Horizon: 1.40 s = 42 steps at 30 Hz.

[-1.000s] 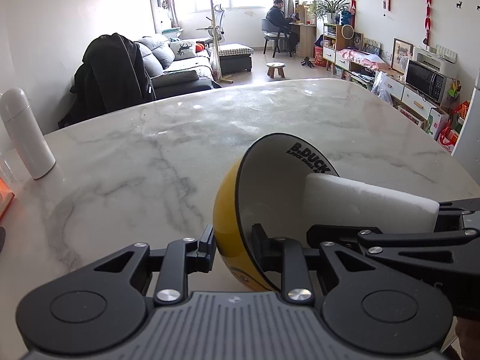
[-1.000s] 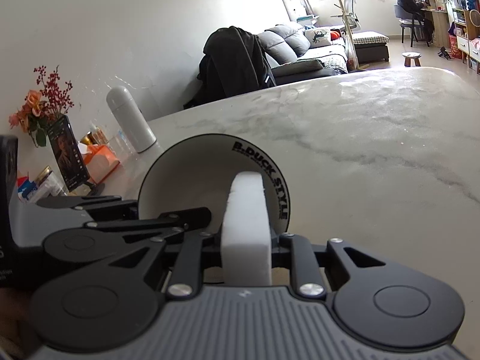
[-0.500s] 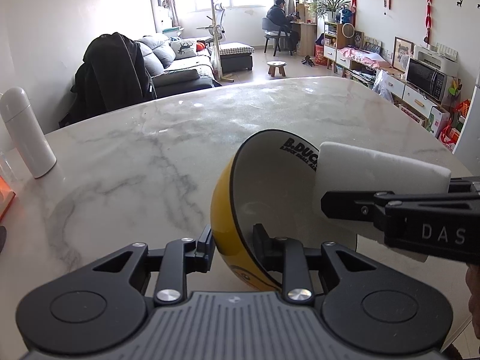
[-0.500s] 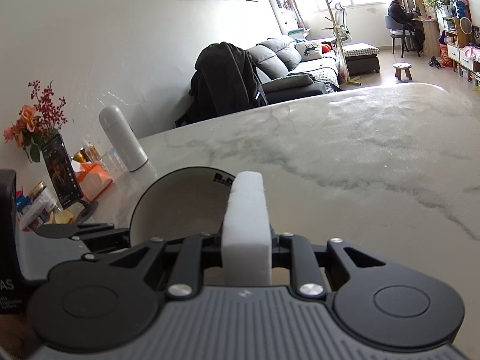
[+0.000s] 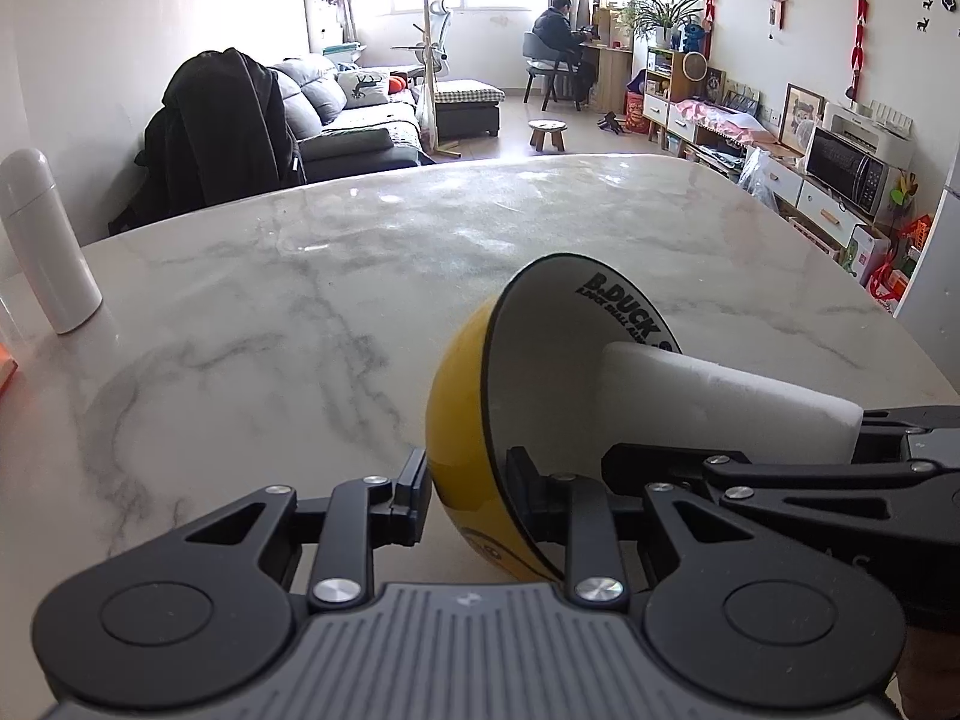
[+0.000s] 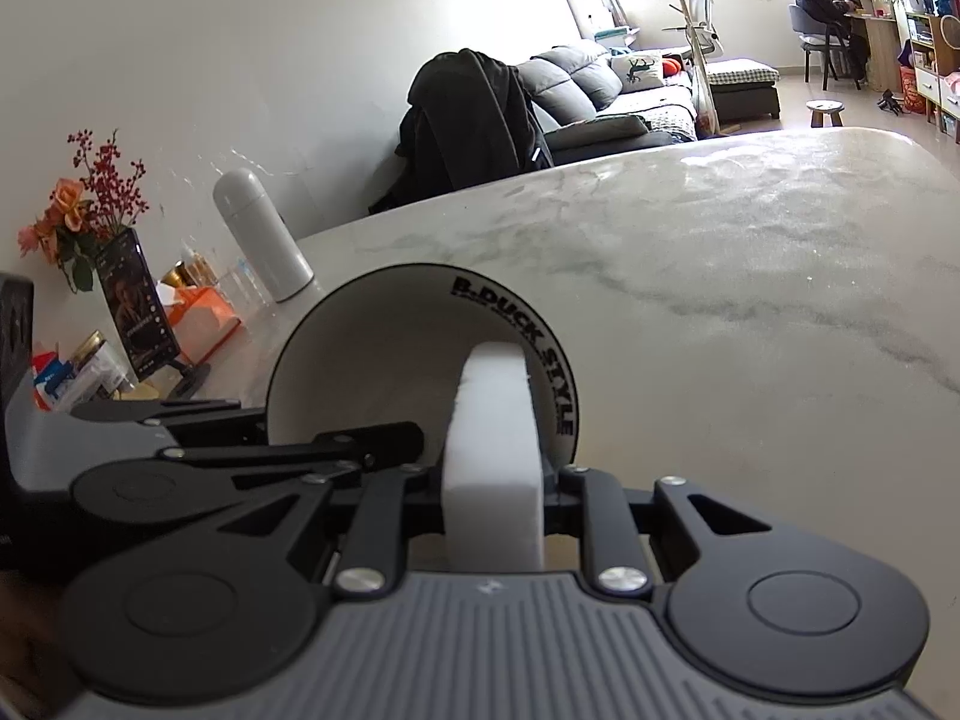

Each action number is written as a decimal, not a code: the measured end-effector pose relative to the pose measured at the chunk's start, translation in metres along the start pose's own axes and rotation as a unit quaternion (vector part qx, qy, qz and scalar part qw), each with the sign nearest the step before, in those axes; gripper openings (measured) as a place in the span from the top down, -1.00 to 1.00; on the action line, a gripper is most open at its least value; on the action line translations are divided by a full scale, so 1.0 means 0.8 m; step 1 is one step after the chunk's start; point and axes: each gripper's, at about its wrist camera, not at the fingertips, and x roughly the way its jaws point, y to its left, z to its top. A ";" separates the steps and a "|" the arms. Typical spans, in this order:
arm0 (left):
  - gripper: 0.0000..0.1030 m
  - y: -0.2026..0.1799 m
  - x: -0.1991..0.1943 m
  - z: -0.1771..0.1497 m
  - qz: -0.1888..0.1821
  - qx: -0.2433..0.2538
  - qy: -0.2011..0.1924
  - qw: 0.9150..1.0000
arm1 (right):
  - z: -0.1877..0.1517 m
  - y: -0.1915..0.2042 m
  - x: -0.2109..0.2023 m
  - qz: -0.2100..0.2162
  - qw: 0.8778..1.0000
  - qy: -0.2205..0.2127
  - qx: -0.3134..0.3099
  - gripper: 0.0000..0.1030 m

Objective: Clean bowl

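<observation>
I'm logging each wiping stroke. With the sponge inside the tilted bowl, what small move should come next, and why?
Probably sweep the white foam sponge block, clamped in the right gripper, around the inner wall of the yellow bowl with the white inside. The left gripper pinches the bowl's rim, tipping its opening toward the sponge, whose tip already lies inside.

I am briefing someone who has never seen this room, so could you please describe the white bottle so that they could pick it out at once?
Start at the marble table and follow its wall-side edge. There the white bottle stands upright, beside the orange tissue box and the flower vase. It is the only plain, tall, round-topped cylinder there.
</observation>
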 end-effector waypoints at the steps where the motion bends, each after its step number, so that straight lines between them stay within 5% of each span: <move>1: 0.46 0.000 0.000 0.000 0.000 0.000 0.000 1.000 | 0.000 0.000 0.000 0.000 1.000 0.000 0.000 0.56; 36: 0.46 0.033 0.035 0.047 0.041 -0.017 0.010 0.999 | 0.062 -0.007 -0.007 -0.008 0.999 -0.031 -0.024 0.54; 42: 0.27 0.035 0.037 0.054 0.050 -0.003 0.009 0.999 | 0.075 -0.012 -0.004 -0.005 0.999 -0.037 -0.020 0.55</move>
